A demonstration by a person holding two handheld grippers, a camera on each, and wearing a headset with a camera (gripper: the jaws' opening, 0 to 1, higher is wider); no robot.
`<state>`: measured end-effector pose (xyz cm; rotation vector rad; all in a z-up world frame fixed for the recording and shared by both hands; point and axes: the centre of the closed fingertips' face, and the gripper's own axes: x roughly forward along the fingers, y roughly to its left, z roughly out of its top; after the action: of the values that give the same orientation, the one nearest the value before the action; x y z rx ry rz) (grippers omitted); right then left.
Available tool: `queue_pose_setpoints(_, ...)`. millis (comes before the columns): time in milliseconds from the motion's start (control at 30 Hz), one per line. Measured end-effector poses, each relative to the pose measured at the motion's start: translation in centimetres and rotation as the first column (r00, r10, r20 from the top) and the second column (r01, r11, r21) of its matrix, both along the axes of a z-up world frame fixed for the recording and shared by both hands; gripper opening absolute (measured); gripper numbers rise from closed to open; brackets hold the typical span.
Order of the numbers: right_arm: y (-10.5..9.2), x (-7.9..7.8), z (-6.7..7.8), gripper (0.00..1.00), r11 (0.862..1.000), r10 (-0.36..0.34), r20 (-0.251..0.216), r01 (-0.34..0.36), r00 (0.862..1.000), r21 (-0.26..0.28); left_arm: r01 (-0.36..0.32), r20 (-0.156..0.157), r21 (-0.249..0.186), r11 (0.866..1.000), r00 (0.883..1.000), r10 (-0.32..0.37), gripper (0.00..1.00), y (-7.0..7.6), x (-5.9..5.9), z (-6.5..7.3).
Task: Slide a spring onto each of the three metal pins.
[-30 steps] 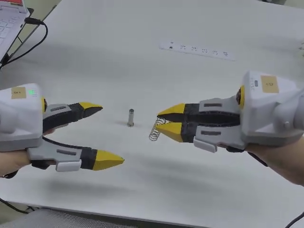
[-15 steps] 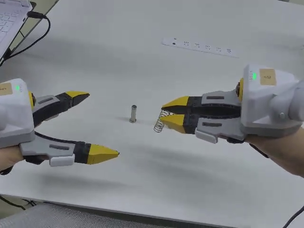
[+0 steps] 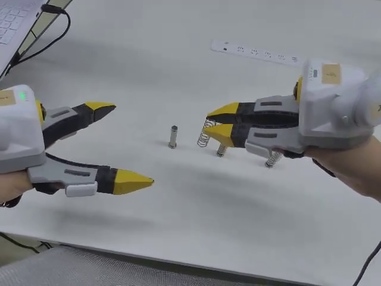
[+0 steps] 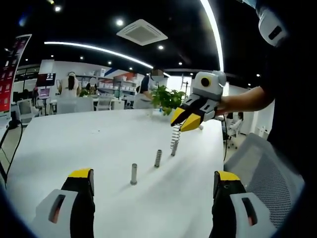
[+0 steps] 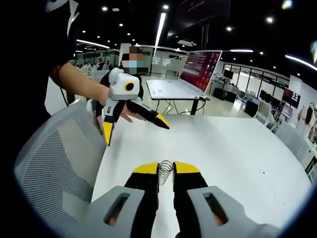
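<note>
Left claw [image 3: 132, 143] stands wide apart and empty over the table [image 3: 178, 232]. Ahead of its tips, the bare pin [image 3: 173, 136] stands upright. Just beyond, the right claw [image 3: 209, 122] is clamped on a spring [image 3: 204, 134] hanging from its tips. Two sprung pins stand below the right claw, one [image 3: 221, 150] under its tips, the other [image 3: 272, 158] under its body.

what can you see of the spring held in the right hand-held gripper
The spring is a thin coil of bright silvery wire with open turns. Its upper end is pinched between the yellow tips of the right hand-held gripper; the rest hangs below them, tilted, over the white table. It is beside the bare metal pin, not on it. Whether its lower end touches the table is unclear.
</note>
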<state>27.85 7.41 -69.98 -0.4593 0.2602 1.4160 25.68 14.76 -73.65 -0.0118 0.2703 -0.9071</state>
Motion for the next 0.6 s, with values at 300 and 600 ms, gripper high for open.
queue_pose_setpoints(300, 0.7, 2.0, 0.0, 0.07, 0.999, 0.018, 0.024, -0.018, 1.0, -0.028, 0.001, -0.015, 0.003, 1.0, 1.0, -0.001, 0.98, -0.2, -0.4, -0.6)
queue_pose_setpoints(600, 1.7, 3.6, -0.3, 0.07, 0.999, 0.019, 0.025, -0.017, 1.0, -0.041, -0.005, -0.015, 0.004, 1.0, 1.0, 0.005, 0.98, 0.0, -0.3, -0.5)
